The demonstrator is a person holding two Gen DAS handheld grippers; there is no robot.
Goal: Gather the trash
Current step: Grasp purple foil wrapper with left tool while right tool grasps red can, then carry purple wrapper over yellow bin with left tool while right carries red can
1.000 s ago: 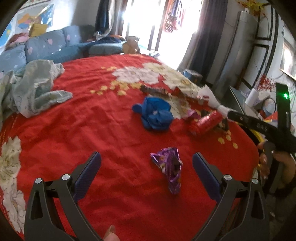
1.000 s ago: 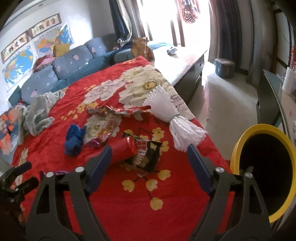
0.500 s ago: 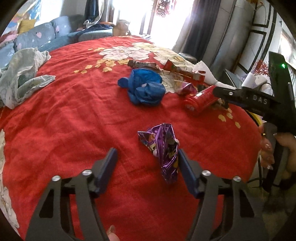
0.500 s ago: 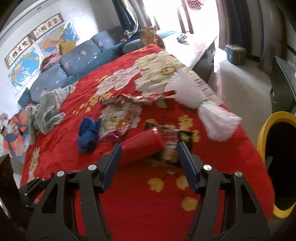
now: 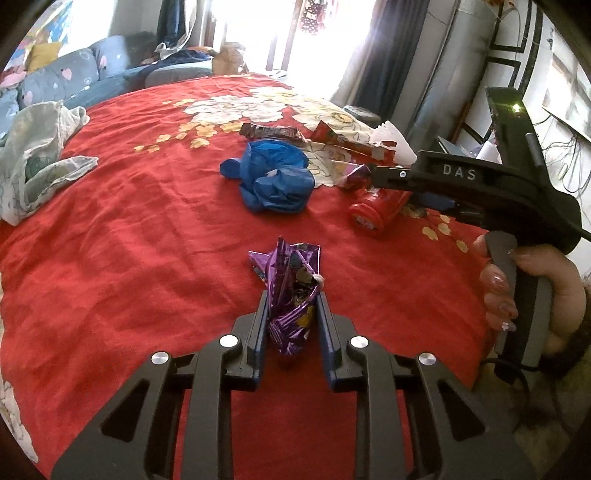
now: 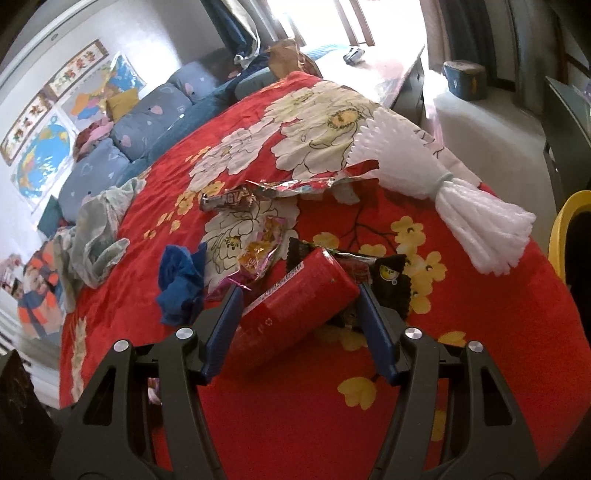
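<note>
Barely begun: my left gripper closing, pinching purple wrapper on red bedspread; right gripper closing astride red tube, contact seemingly partial. Blue bag, foam sleeve, snack wrappers remain; yellow bin beside bed.

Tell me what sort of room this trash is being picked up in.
Most likely a lived-in bedroom at home. A bed under a red floral bedspread fills the view, blue heart-print cushions line the wall under a world map poster, and a curtained window lets in daylight.
</note>
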